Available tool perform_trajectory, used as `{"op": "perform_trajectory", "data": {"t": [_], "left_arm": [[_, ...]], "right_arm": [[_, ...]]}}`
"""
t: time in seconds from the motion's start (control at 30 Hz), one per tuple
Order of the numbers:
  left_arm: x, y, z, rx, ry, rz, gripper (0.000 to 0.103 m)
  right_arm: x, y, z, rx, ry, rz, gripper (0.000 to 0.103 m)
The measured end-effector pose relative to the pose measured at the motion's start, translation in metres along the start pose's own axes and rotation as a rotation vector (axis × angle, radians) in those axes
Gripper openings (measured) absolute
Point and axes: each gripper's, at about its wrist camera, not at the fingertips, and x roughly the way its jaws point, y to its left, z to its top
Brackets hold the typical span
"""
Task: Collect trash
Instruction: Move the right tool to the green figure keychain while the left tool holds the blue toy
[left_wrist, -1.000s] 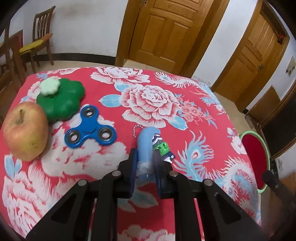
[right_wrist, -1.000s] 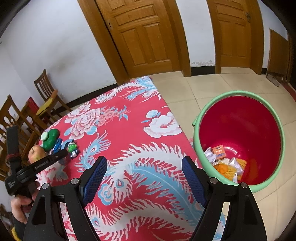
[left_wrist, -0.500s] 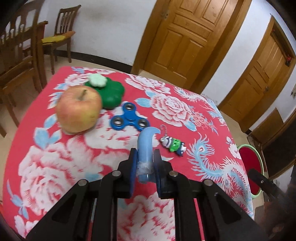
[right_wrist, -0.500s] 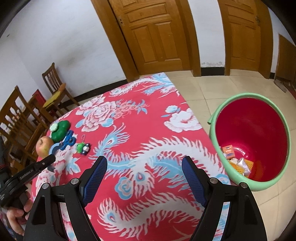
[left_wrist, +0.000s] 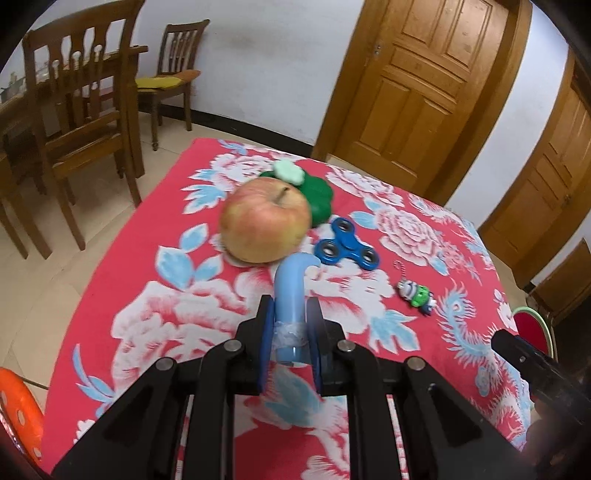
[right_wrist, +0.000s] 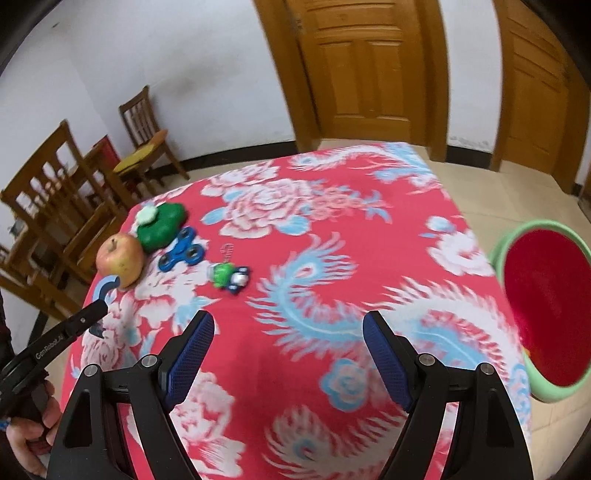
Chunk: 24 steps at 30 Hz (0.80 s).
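Observation:
My left gripper (left_wrist: 290, 321) is shut on a curved light-blue tube (left_wrist: 290, 291) and holds it above the red flowered tablecloth (left_wrist: 192, 325), just in front of an apple (left_wrist: 264, 219). The tube's hooked tip also shows in the right wrist view (right_wrist: 105, 288) beside the apple (right_wrist: 120, 254). My right gripper (right_wrist: 288, 350) is open and empty above the middle of the table. A green bin with a red inside (right_wrist: 543, 314) stands on the floor to the right of the table; its rim shows in the left wrist view (left_wrist: 532, 325).
On the cloth lie a green flower-shaped toy (left_wrist: 314, 192), a blue fidget spinner (left_wrist: 347, 249) and a small green keychain figure (left_wrist: 415, 293). Wooden chairs (left_wrist: 74, 122) stand to the left. An orange stool (left_wrist: 18, 410) is at the lower left. Wooden doors (right_wrist: 354, 74) are behind.
My left gripper has pulled back to the left with the tube, so the apple now sits straight ahead. My right gripper has swung left, away from the bin, over the table.

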Motion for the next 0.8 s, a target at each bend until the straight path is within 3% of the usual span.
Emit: {"op": "perform_trajectory", "data": {"t": [0.33,0.8], "left_arm": [[0.002,0.025,-0.001,-0.043,-0.016,0.033,0.017],[0.007,0.043,0.000,-0.088,-0.010,-0.012,0.017]], "right_arm": [[0.046,0.036,0.008,-0.014,0.046,0.036,0.084],[0.090,0.065,0.017,-0.042,0.055,-0.089,0.083]]}}
